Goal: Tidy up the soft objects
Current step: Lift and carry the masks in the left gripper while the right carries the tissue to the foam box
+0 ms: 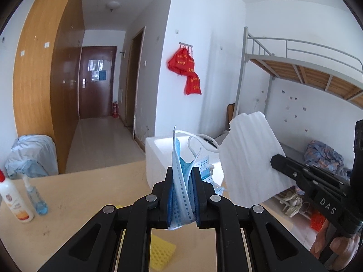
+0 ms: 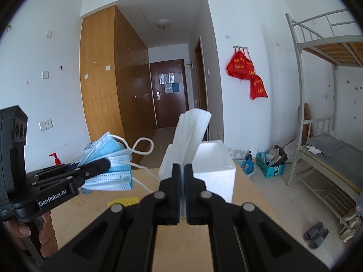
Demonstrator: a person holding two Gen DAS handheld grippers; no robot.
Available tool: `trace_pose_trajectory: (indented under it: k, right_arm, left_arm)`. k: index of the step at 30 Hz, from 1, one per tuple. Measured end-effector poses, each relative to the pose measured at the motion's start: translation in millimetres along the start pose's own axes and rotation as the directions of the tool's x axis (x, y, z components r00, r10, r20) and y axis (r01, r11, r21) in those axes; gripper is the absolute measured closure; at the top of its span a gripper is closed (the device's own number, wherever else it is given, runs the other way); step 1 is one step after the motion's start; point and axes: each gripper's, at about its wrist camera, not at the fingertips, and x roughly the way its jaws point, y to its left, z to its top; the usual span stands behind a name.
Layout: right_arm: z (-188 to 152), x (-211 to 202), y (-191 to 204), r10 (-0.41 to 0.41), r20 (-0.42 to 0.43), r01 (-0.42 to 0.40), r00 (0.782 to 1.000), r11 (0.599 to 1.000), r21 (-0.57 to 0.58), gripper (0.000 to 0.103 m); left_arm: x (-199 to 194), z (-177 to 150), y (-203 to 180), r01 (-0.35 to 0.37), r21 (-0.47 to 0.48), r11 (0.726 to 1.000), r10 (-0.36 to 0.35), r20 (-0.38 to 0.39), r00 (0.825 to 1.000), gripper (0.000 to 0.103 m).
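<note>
White foam box [image 2: 213, 161] contents are not visible. Left gripper [image 1: 182, 179] clamps blue face masks [image 1: 181, 181]; right gripper [image 2: 182, 170] clamps white foam sheet [image 2: 188, 136].

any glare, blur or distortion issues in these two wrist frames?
Left wrist: heavy fisheye bending, black vignette corners, face masks sharp in the left gripper. Right wrist: same barrel warp, white foam sheet near-overexposed in the right gripper; no motion blur.

Bright daylight — heavy fisheye vignetting
</note>
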Motion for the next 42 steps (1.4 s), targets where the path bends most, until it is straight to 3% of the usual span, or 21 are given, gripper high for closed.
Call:
trace_pose_trajectory:
  k: [22,42]
  right_arm:
    - [27.5,71.1,-23.7,-0.035,-0.021,0.035,0.999,0.999,-0.009,0.098]
    - [29.8,106.1,-41.7,-0.051,-0.026,0.051,0.998,0.999,0.007,0.098]
  left_arm:
    - [102.8,48.9,16.1,-0.011,0.016,1.0,0.011,-0.025,1.0,0.088]
    - [182.6,47.7,25.1,0.045,0.037,0.998,-0.042,-0.069,0.997,0.088]
